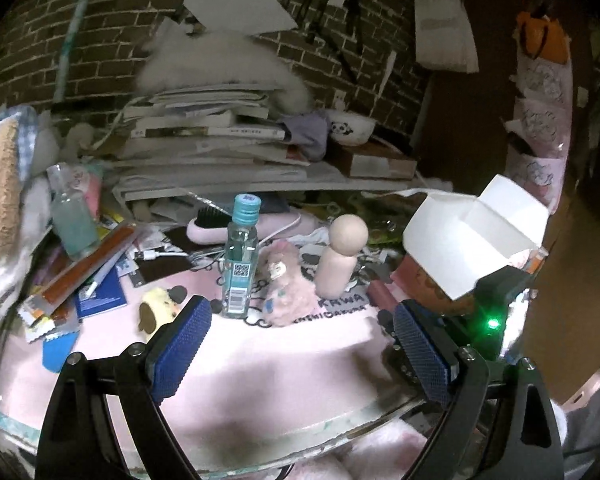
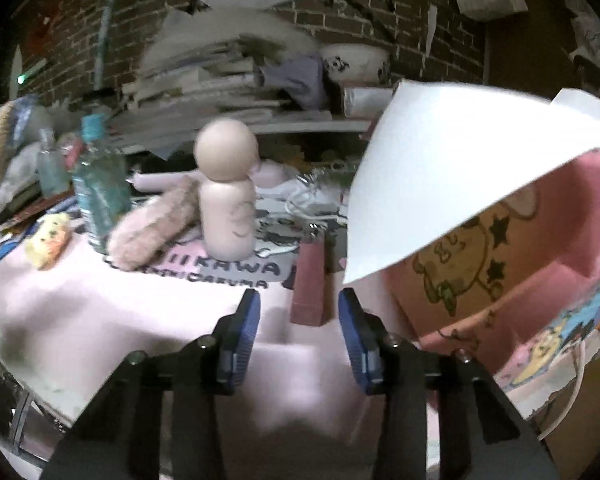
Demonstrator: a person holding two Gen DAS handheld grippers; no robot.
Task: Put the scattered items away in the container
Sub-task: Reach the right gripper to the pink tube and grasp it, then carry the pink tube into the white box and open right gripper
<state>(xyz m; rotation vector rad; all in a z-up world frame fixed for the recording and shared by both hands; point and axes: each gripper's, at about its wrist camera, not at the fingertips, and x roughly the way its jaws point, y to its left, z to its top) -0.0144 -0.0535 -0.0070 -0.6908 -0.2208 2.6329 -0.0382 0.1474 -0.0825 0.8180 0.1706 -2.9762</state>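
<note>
On the pink mat stand a clear bottle with a teal cap (image 1: pixel 239 256), a pink fluffy plush (image 1: pixel 286 288), a wooden peg doll (image 1: pixel 340 258) and a small yellow dog plush (image 1: pixel 156 308). My left gripper (image 1: pixel 300 344) is open and empty, low over the mat in front of them. The open pink cartoon box with white flaps (image 1: pixel 472 248) stands at the right. In the right wrist view the box (image 2: pixel 500 264) is close on the right, with the peg doll (image 2: pixel 226 196), the plush (image 2: pixel 152 228) and the bottle (image 2: pixel 100 192) ahead left. My right gripper (image 2: pixel 299 330) is open and empty, just short of a dark pink stick (image 2: pixel 310 284).
A tall pile of books and papers (image 1: pixel 204 136) with a white furry thing and a panda bowl (image 1: pixel 350 126) stands behind. Snack packets, a blue booklet (image 1: pixel 100 292), a second bottle (image 1: pixel 72 216), cables and a pink brush (image 1: pixel 216 226) clutter the left and back. The table edge runs near me.
</note>
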